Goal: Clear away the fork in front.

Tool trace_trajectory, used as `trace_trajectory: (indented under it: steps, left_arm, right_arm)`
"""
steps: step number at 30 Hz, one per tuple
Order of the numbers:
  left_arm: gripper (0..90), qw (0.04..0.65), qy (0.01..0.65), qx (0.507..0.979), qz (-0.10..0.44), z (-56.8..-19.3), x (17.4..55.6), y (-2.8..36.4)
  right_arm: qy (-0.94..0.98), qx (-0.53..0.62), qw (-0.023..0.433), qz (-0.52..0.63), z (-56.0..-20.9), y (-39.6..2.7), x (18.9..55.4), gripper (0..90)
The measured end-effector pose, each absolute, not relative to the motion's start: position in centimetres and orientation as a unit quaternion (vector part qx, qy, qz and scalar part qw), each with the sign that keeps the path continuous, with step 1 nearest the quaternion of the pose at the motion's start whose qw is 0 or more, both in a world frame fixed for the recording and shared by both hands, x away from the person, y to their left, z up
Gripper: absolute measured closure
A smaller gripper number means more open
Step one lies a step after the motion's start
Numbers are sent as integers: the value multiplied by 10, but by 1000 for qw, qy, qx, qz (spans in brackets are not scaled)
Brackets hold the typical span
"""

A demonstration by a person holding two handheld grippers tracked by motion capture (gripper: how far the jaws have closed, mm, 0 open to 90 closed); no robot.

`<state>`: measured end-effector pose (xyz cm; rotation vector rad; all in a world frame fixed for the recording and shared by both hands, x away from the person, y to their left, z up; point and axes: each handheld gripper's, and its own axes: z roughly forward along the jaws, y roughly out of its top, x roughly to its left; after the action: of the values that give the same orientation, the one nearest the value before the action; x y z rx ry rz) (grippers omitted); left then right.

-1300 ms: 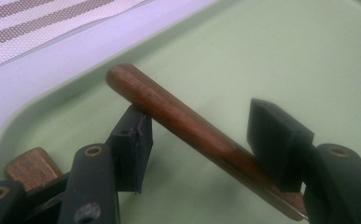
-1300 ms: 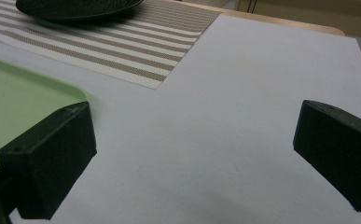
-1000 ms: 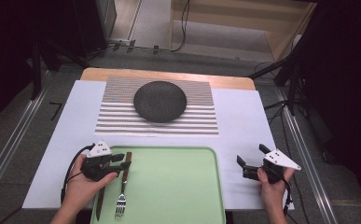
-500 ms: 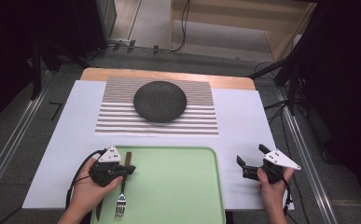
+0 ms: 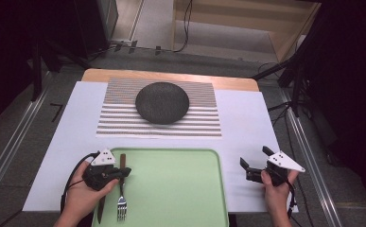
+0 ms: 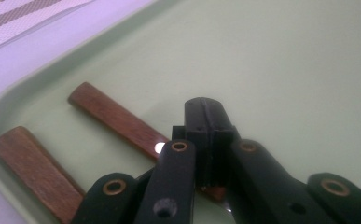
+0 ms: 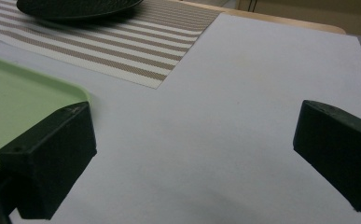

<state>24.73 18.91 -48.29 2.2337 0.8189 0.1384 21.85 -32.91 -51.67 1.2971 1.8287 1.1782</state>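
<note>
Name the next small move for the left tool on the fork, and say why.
Probably lift it straight up. The left tool has just closed on the fork's wooden handle, and the fork lies flat in the green tray beside the knife, so a short rise should clear both.

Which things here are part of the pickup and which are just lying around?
In the job:
- left gripper, shut on the fork
- fork, wooden handle
- green tray

Lying about:
- knife beside the fork
- dark plate
- striped placemat
- right gripper, open
</note>
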Motion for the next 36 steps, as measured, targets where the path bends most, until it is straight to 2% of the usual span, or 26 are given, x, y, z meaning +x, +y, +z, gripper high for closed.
trace_trajectory:
  steps: [7,14,30,36]
  left_arm:
    - [894,375,312,872,47,-485,220,185]
    - [894,378,328,865,28,-493,208,190]
    - [894,357,327,874,41,-493,211,197]
    - [892,395,318,861,46,-486,210,200]
  right_arm:
    - [684,493,298,447,-517,-330,218,0]
    - [689,488,301,443,-518,-328,219,0]
    - [689,484,300,449,-517,-333,219,0]
    - [685,488,301,449,-516,-338,217,0]
